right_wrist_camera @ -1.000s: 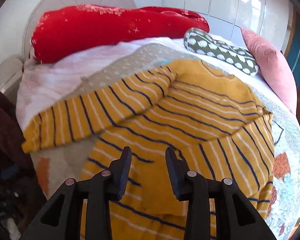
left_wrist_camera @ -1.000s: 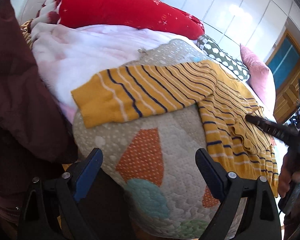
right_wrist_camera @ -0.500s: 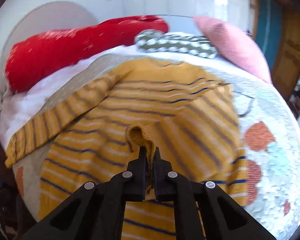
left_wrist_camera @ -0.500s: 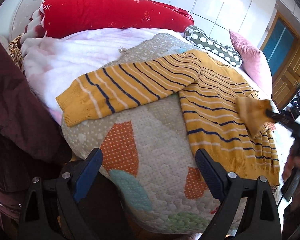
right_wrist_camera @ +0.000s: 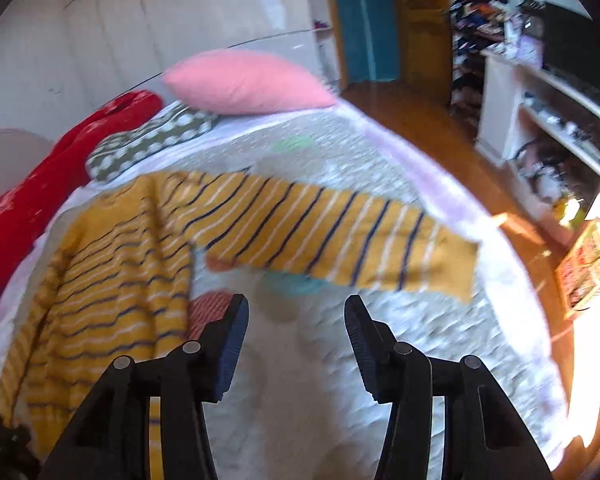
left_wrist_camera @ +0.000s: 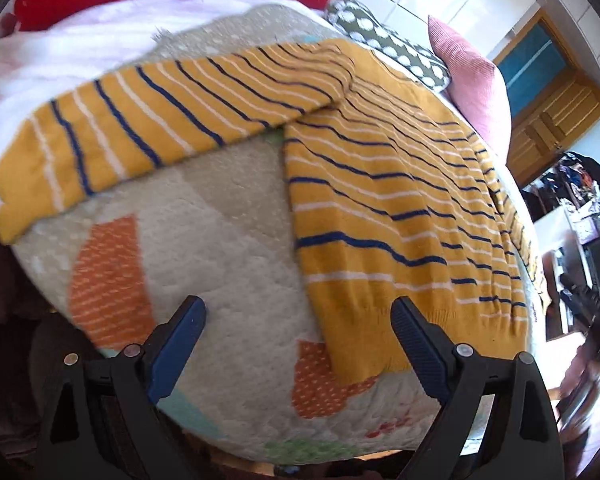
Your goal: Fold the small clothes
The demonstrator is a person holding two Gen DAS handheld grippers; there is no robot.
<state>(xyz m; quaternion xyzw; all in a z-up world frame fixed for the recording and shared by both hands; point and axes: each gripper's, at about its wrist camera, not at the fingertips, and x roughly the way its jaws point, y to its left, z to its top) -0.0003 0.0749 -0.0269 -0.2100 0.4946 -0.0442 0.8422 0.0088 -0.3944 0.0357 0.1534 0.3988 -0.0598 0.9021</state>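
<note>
**Mustard knit spread flat, both claws empty**

Mustard-yellow wool with navy and white stripes: the small sweater (left_wrist_camera: 384, 184) lies face up on the quilted bedspread (left_wrist_camera: 228, 248), its body at the middle and a sleeve reaching out each way. Starting at the left, one sleeve (left_wrist_camera: 140, 120) runs off toward nine o'clock, its cuff resting against the white blanket (left_wrist_camera: 80, 40). Its ribbed hem (left_wrist_camera: 364, 340) sits at about five o'clock, just ahead of the left claw (left_wrist_camera: 298, 344), which hovers released and wide above the quilt, tilted steeply downward, nothing between its fingers. Moving right, the other sleeve (right_wrist_camera: 320, 236) stretches toward three o'clock, lying flat near the bed's far edge. The right claw (right_wrist_camera: 296, 332) hangs over bare quilt below that sleeve, angled down, its jaws opening with nothing in them.

By my reckoning the knit is light, soft and floppy; it will sag and stretch if lifted by one point, yet it is grippy enough not to slip. Cuffs, the hem corners and the shoulder seams look like the sensible places to pinch, taking both layers at once.
</note>
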